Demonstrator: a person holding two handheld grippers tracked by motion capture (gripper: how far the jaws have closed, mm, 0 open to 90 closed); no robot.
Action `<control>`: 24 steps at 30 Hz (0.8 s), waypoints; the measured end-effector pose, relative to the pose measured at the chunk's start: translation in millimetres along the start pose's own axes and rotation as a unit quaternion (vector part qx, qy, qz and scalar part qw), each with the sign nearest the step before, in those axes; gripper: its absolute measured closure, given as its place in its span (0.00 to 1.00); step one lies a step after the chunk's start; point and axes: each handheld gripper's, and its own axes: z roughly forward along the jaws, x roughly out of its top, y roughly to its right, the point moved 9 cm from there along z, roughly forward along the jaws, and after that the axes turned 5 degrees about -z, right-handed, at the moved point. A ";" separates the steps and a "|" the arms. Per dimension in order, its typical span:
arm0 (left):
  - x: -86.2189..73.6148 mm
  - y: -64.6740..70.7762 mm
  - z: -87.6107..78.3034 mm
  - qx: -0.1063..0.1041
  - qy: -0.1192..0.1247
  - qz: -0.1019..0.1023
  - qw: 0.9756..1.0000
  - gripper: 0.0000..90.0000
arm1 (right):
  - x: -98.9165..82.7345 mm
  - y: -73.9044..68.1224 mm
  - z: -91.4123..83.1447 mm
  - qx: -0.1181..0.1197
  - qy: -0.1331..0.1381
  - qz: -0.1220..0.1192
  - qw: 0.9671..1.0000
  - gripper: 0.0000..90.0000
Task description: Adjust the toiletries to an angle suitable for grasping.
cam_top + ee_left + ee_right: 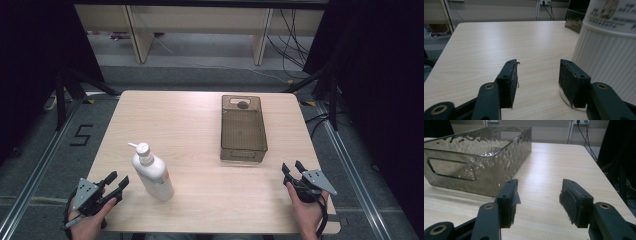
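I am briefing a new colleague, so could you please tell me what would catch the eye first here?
A white plastic pump bottle lies tilted on the pale wooden table, near its front left. A smoky transparent rectangular plastic bin stands to the right. The left gripper sits beside the bottle and the right gripper near the bin, both with jaws open.

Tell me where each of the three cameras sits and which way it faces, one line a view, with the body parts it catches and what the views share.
High view: above the near edge, looking forward and down on the pale wooden table; both hands, left gripper and right gripper enter from below.
Left gripper view: rides the left gripper, jaws open, facing the ribbed white plastic pump bottle.
Right gripper view: rides the right gripper, jaws open, facing the smoky clear plastic bin.
Shared: bottle and bin also show from above.
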 end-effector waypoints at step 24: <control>22.2 95.8 -18.4 -0.117 0.021 0.066 0.991 0.99 | -0.4 -0.3 -1.3 -0.002 0.000 -0.007 1.000 0.54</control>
